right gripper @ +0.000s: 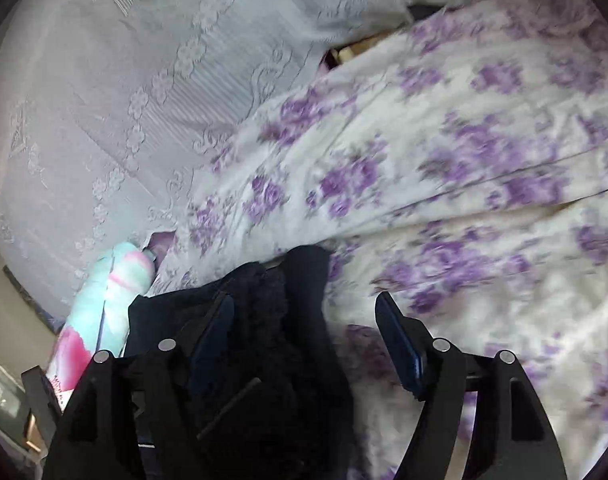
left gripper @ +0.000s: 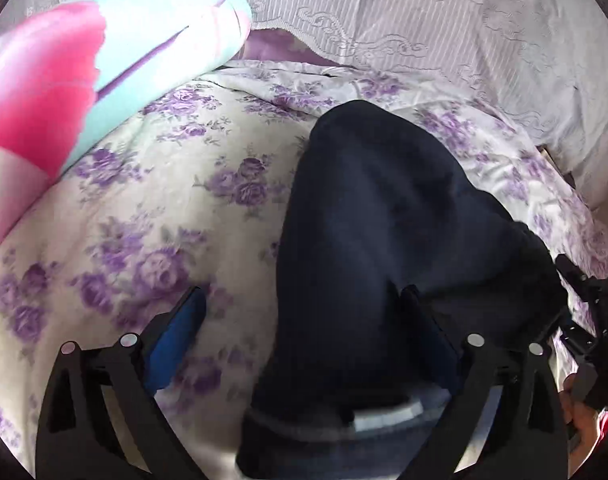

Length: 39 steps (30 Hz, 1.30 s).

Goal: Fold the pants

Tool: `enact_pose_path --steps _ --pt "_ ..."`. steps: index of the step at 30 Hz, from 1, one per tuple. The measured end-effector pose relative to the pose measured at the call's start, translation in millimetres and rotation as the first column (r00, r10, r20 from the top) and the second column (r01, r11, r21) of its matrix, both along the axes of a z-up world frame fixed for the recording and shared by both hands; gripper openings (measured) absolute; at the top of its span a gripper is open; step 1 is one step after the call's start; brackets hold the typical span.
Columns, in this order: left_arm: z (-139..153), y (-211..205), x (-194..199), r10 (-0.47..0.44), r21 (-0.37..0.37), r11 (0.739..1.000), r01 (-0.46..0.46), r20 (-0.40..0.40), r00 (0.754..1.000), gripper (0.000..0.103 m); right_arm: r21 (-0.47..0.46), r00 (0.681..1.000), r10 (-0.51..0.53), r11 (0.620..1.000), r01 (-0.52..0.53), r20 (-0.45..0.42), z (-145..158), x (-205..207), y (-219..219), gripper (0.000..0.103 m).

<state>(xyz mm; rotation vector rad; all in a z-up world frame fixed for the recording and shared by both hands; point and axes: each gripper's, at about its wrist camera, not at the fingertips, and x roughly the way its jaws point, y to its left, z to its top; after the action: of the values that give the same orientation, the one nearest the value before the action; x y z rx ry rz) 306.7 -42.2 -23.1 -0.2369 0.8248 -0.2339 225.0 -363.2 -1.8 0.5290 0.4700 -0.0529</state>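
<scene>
Dark navy pants [left gripper: 388, 248] heaped on floral sheet [left gripper: 151, 200] (creased, blurred).

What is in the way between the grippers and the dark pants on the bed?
Nothing visible. The dark pants lie on the floral bedspread, right between the open fingers of the left hand-held gripper and under the right hand-held gripper.

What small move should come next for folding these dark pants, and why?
Probably lift both grippers clear. The left gripper and right gripper stand open over the dark pants, which lie doubled on the floral bedspread, apparently released.
</scene>
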Motion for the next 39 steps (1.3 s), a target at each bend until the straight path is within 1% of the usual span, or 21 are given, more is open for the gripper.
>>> enact_pose_path --steps 1,2,4,6,7,8,9,12,14,16,18,20,24,30,33,39 --pt "4 1 -13 0.004 0.003 1.000 -0.005 0.021 1.000 0.094 -0.027 1.000 -0.005 1.000 0.006 0.012 3 -16 5 0.075" --pt "10 2 -28 0.010 0.017 1.000 -0.011 0.054 0.998 0.094 -0.057 1.000 -0.006 0.998 0.007 0.016 4 -30 12 0.078" --pt "22 -2 -70 -0.007 0.095 0.995 -0.007 0.137 0.991 0.095 -0.136 1.000 -0.004 0.991 0.007 0.022 6 -58 27 0.084" --pt "29 -9 -106 -0.055 0.187 0.982 0.016 0.204 0.977 0.096 -0.206 1.000 -0.001 0.979 0.004 0.018 7 -84 41 0.091" --pt "32 -13 -120 -0.078 0.213 0.977 0.029 0.227 0.971 0.098 -0.229 1.000 0.004 0.974 0.000 0.018 8 -98 50 0.092" --pt "34 -18 -140 -0.099 0.233 0.972 0.040 0.246 0.964 0.098 -0.248 1.000 0.008 0.969 -0.003 0.019 12 -111 57 0.096" --pt "35 -19 -152 -0.107 0.243 0.969 0.043 0.255 0.961 0.098 -0.269 1.000 0.011 0.963 -0.005 0.020 13 -124 66 0.099" --pt "39 -22 -186 -0.097 0.252 0.967 0.025 0.277 0.956 0.098 -0.342 0.999 -0.028 0.939 0.038 0.034 16 -162 90 0.099" --pt "43 -19 -208 -0.072 0.246 0.969 -0.007 0.307 0.949 0.098 -0.385 0.997 -0.044 0.921 0.064 0.060 18 -183 102 0.099" --pt "49 -14 -224 -0.030 0.231 0.972 -0.054 0.344 0.938 0.098 -0.410 0.995 -0.017 0.910 0.057 0.101 22 -196 112 0.099" --pt "51 -10 -230 -0.005 0.224 0.971 -0.081 0.358 0.934 0.098 -0.432 0.994 0.023 0.901 0.027 0.111 23 -198 120 0.099" --pt "49 -7 -228 -0.005 0.223 0.972 -0.077 0.347 0.938 0.098 -0.445 0.997 0.025 0.896 0.012 0.076 22 -191 122 0.099" --pt "41 -8 -216 -0.018 0.225 0.973 -0.052 0.301 0.953 0.098 -0.390 0.999 0.052 0.920 -0.043 0.013 18 -175 115 0.099" --pt "38 -17 -209 -0.056 0.269 0.963 -0.031 0.310 0.949 0.098 -0.304 0.997 0.065 0.950 -0.072 -0.035 8 -159 106 0.099" --pt "36 -23 -208 -0.079 0.280 0.960 -0.008 0.300 0.950 0.098 -0.291 0.997 0.065 0.954 -0.075 -0.044 6 -157 105 0.099" --pt "37 -29 -214 -0.101 0.308 0.951 -0.004 0.326 0.940 0.098 -0.323 0.997 0.070 0.944 -0.076 -0.030 9 -159 112 0.099"
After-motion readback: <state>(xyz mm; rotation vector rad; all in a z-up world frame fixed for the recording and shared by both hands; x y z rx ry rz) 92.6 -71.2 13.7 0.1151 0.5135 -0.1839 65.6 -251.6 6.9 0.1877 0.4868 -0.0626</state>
